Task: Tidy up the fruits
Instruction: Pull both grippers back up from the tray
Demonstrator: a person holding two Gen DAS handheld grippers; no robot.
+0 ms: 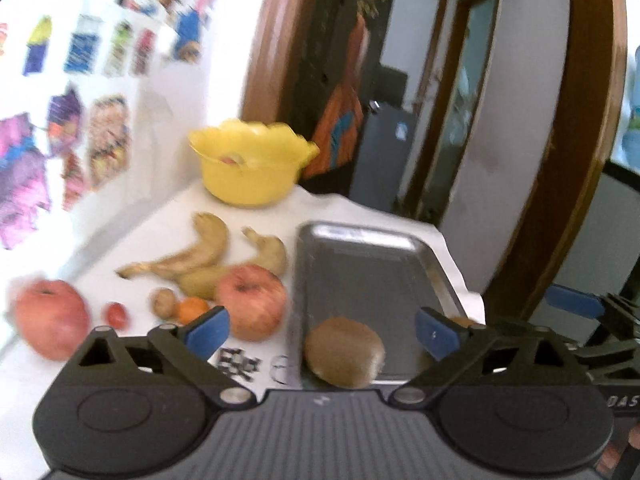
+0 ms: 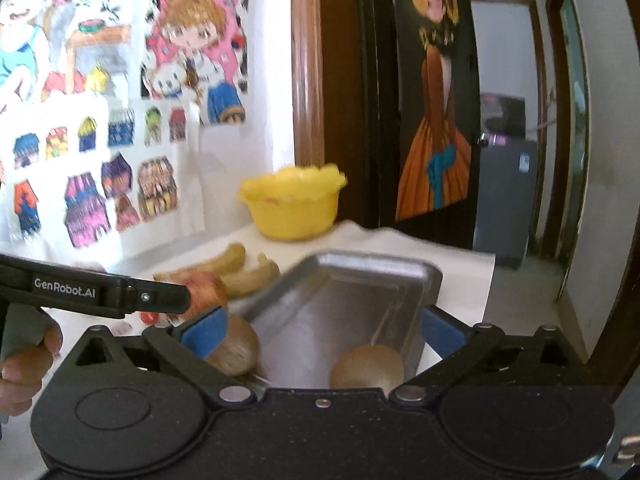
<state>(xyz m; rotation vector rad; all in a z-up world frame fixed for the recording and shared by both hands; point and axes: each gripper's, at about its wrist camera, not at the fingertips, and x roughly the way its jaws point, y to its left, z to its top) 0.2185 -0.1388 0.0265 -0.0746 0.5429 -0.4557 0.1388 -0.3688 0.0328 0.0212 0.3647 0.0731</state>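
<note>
Two kiwis point(image 2: 366, 366) lie at the tray's point(image 1: 360, 276) near end; both the left gripper point(image 1: 322, 334) and the right gripper point(image 2: 320, 330) gape wide, empty. Apples point(image 1: 252, 300), bananas point(image 1: 208, 256) and small fruit wait on the counter point(image 1: 168, 220).

Each gripper, the left gripper point(image 1: 322, 332) and the right gripper point(image 2: 322, 330), has a black housing with two round pivot caps, silver pivot pins, triangular cut-outs in the linkage arms and blue pads on the jaws. The left unit's side, at middle left of the right wrist view, reads "GenRobot.AI".
</note>
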